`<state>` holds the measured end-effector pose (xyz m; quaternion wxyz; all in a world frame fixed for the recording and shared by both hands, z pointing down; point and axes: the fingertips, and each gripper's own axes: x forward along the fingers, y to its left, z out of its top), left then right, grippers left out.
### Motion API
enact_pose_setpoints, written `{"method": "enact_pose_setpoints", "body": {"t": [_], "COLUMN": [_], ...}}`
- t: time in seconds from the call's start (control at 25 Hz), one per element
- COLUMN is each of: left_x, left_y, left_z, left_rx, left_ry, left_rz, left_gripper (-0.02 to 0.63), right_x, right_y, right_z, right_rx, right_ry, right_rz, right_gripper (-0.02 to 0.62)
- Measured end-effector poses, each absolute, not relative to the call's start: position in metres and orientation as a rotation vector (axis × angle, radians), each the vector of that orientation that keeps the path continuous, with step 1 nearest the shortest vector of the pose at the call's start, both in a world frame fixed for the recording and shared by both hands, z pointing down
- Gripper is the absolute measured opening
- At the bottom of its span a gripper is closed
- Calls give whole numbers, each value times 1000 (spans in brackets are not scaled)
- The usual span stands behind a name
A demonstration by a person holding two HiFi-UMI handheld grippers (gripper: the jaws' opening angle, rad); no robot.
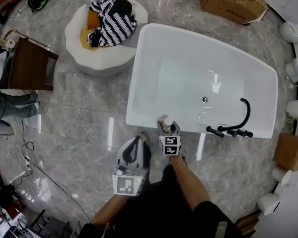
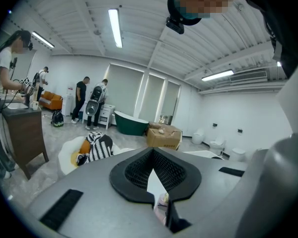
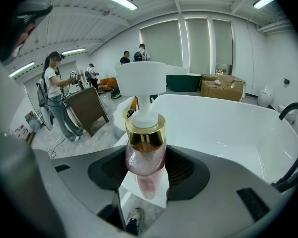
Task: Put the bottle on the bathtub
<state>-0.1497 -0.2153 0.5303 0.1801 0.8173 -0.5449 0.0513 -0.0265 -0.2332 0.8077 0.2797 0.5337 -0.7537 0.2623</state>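
Observation:
A pink bottle (image 1: 165,121) with a gold collar and a white pump top stands upright at the near rim of the white bathtub (image 1: 139,83). My right gripper (image 1: 167,129) is shut on it. In the right gripper view the bottle (image 3: 145,152) fills the gap between the jaws of the right gripper (image 3: 145,178), with the tub's rim (image 3: 139,182) right under its base; whether it rests on the rim I cannot tell. My left gripper (image 1: 138,142) hangs lower left over the floor, shut and empty. The left gripper view shows the left gripper (image 2: 152,178) with its pads together.
A black faucet (image 1: 240,122) stands on the tub's near right rim. A white pouf (image 1: 97,56) with striped clothes sits left of the tub. There is a brown cabinet (image 1: 30,66) at far left, a cardboard box (image 1: 232,1) behind the tub, and toilets (image 1: 293,31) along the right wall.

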Motion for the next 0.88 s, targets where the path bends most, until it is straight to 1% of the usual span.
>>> {"method": "enact_pose_setpoints", "body": {"t": [0.88], "left_x": [-149], "left_y": [-208], "left_z": [537], "left_rx": [2290], "left_ry": [-1549], "left_rz": [150], "left_gripper": [14], "right_x": [-26], "right_y": [-210], "right_z": [832], "right_rx": [1379], "right_ry": [-1981], "right_rz": [707], "right_gripper": [218]}}
